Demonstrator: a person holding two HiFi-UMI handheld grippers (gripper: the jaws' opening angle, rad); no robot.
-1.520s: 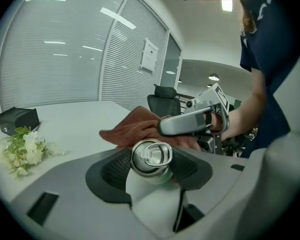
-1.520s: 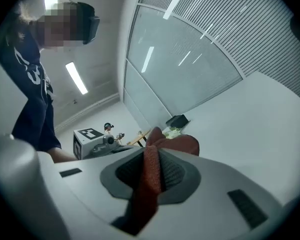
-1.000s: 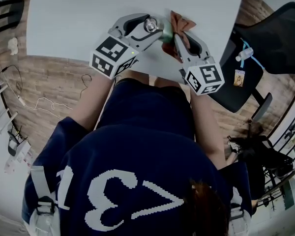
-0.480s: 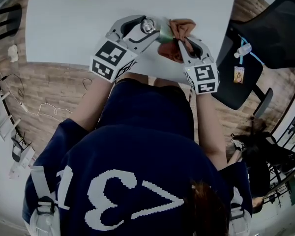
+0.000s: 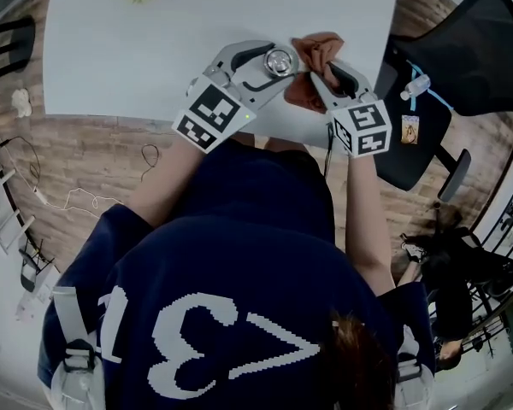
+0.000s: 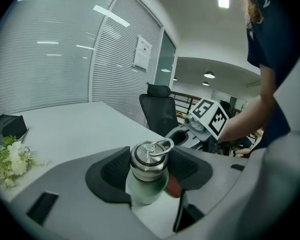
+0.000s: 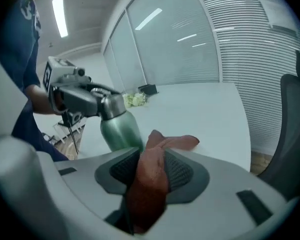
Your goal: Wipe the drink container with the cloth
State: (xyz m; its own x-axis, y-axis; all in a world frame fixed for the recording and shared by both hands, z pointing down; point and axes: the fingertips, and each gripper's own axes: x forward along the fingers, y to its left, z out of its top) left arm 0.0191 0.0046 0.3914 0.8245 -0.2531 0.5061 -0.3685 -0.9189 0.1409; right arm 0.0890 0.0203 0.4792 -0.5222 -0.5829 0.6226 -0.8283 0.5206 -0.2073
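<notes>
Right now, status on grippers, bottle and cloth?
Left gripper shut on bottle. Right gripper jaws just been opening, cloth between them, beside the bottle. Nothing blocking.

My right gripper (image 7: 151, 166) has just been opening its jaws, with the cloth (image 5: 315, 51) bunched between them. My left gripper (image 6: 150, 176) rolls and brings the bottle (image 7: 121, 129) between its jaws closer beside my right jaws.

White table (image 5: 154, 49), wood floor (image 5: 77, 161), blk office chair (image 5: 483, 49), glass walls (image 7: 165, 49) w/ blinds (image 6: 115, 64).
</notes>
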